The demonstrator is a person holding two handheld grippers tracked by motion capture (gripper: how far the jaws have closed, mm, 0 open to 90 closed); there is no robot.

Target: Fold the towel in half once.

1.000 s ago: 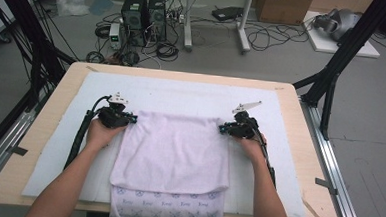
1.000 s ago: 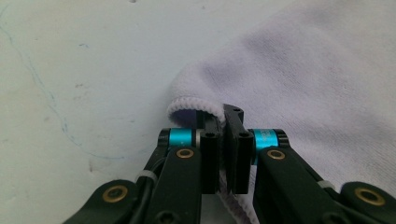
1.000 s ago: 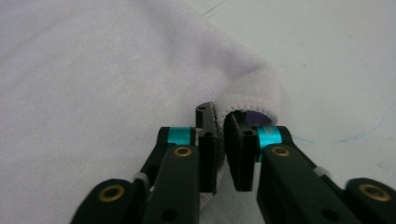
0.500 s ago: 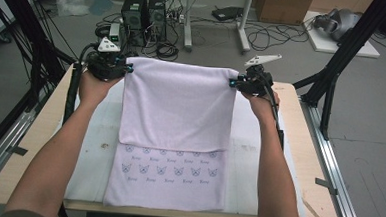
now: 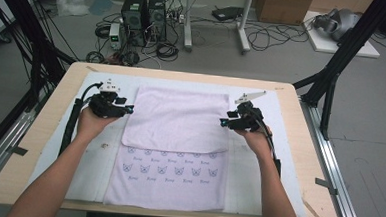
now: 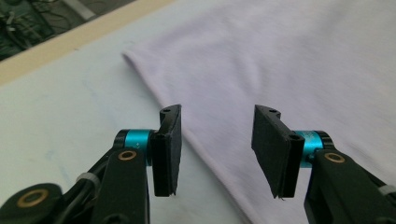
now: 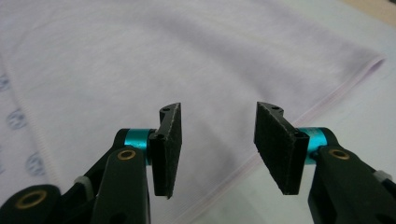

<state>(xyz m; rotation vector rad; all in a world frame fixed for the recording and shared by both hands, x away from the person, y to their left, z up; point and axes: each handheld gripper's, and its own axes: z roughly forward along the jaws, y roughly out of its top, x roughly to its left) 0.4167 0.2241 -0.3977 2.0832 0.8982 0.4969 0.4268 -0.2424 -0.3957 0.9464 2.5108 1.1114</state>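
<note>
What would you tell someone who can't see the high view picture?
A pale purple towel lies folded on a white mat on a wooden table. A person holds open left tongs and right tongs beside its edges.

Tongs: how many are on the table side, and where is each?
2. The left tongs sit at the towel's left edge, the right tongs at its right edge. Both stand open, nothing between the jaws.
</note>
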